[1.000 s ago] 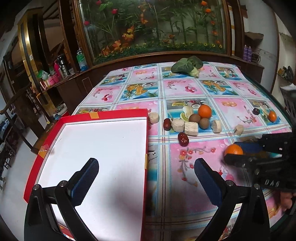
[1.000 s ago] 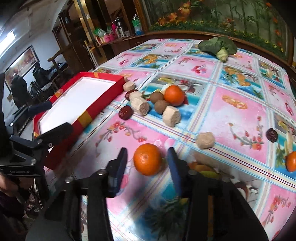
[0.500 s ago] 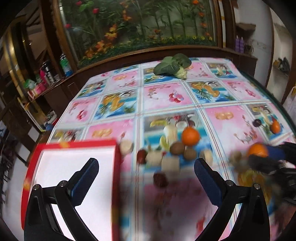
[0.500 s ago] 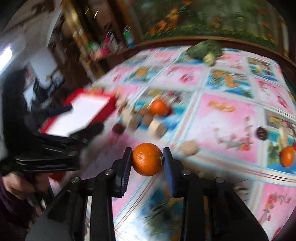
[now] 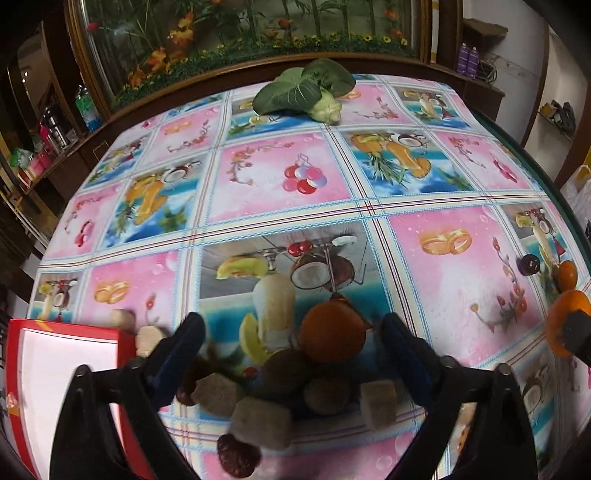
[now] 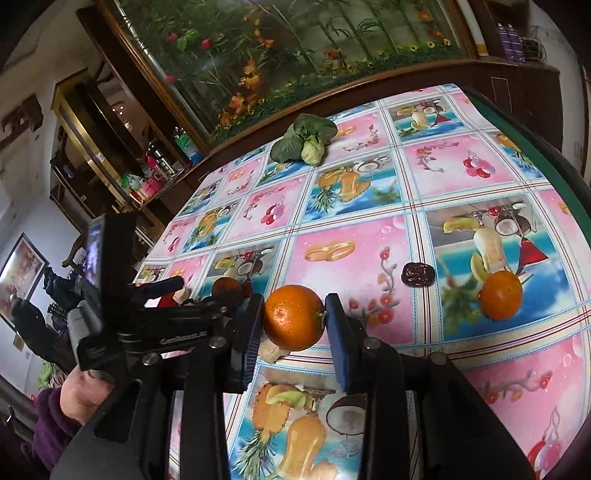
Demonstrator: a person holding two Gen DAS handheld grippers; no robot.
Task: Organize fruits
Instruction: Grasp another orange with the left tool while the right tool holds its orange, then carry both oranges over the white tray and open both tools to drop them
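In the right wrist view the right gripper has its jaws clamped on an orange, both blue pads pressed against its sides and the fruit lifted clear of the patterned tabletop. To its left the left gripper reaches in over the fruit pile, held by a hand in a purple sleeve. In the left wrist view the left gripper hangs above the pile with its jaws apart; they have just been closing in, and they touch nothing, though the pile sits between them. Nearest lie a dark red date and pale beige cubes, then two brown kiwis, and just beyond these a second orange between the fingertips. At the near left is a corner of the red tray with its white floor, and two more beige pieces just outside its rim. Further right on the tabletop, well apart from the pile, rests a third orange with another dark date just beside it. At the far edge lies a leafy green vegetable, in front of a flower-filled glass case.
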